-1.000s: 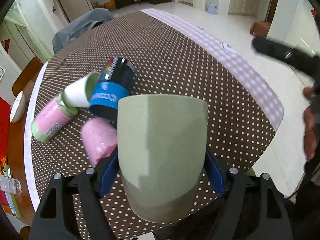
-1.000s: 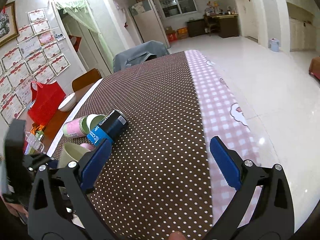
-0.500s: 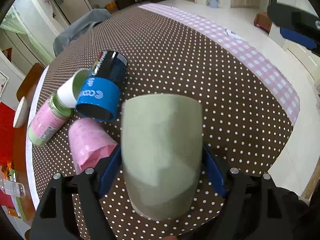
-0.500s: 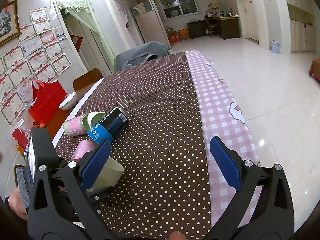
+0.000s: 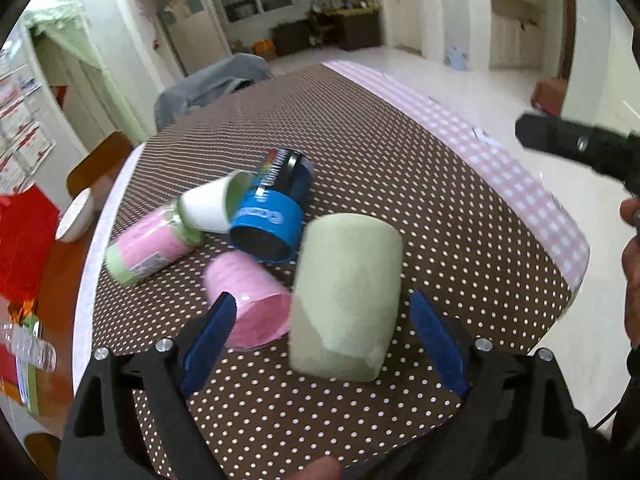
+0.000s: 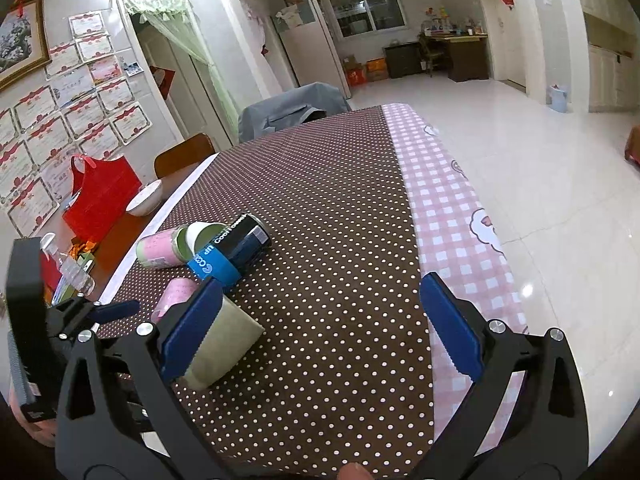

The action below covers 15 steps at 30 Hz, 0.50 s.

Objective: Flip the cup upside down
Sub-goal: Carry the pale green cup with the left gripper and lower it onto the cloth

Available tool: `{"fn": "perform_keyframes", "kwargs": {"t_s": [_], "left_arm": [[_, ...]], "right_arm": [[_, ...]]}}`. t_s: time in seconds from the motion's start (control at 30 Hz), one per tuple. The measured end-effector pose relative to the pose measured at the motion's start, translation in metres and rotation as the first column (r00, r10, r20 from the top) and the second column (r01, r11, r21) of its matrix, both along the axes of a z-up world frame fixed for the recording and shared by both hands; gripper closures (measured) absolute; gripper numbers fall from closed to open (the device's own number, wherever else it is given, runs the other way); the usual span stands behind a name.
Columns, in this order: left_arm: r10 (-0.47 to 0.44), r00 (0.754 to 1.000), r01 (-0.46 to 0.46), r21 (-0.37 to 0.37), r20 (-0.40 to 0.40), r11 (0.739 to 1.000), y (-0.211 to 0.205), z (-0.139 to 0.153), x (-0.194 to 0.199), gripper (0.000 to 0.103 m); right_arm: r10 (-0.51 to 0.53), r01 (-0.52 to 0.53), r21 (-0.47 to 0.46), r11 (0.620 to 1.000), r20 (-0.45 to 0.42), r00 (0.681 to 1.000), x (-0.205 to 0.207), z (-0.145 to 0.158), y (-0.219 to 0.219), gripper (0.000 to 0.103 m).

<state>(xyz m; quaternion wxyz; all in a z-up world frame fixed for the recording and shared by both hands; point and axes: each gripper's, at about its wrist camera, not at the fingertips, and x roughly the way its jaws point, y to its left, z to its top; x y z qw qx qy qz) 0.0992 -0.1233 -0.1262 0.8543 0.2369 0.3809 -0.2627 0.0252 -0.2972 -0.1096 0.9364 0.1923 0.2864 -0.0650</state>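
Note:
A pale green cup point(image 5: 346, 296) stands upside down on the brown dotted tablecloth point(image 5: 420, 208), its closed base up and tilted slightly. My left gripper point(image 5: 324, 338) is open, its blue pads apart on either side of the cup and not touching it. In the right wrist view the cup point(image 6: 224, 350) sits partly behind my left blue pad. My right gripper point(image 6: 320, 328) is open and empty above the table's near right part.
A pink cup point(image 5: 250, 304) lies on its side just left of the green cup. Behind it lie a blue-and-black can point(image 5: 276, 204), a white cup point(image 5: 210, 206) and a pink-labelled green jar point(image 5: 150, 246). The pink checked table edge point(image 5: 532, 192) runs along the right.
The left gripper was shut on the green cup and has opened. The cup now rests on the cloth and the gripper has drawn back a little.

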Motion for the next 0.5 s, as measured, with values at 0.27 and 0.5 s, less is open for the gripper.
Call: {"fn": "perform_keyframes", "kwargs": {"t_s": [0.27, 0.5], "left_arm": [[0.082, 0.995, -0.078, -0.052, 0.064, 0.996, 0.031, 0.02, -0.006, 0.014], [0.142, 0.983, -0.133, -0.082, 0.113, 0.988, 0.05, 0.03, -0.012, 0.014]], "right_arm": [[0.058, -0.058, -0.023, 0.998, 0.014, 0.998, 0.006, 0.01, 0.018, 0.006], [0.11, -0.108, -0.048, 0.993, 0.046, 0.993, 0.011, 0.023, 0.031, 0.006]]}}
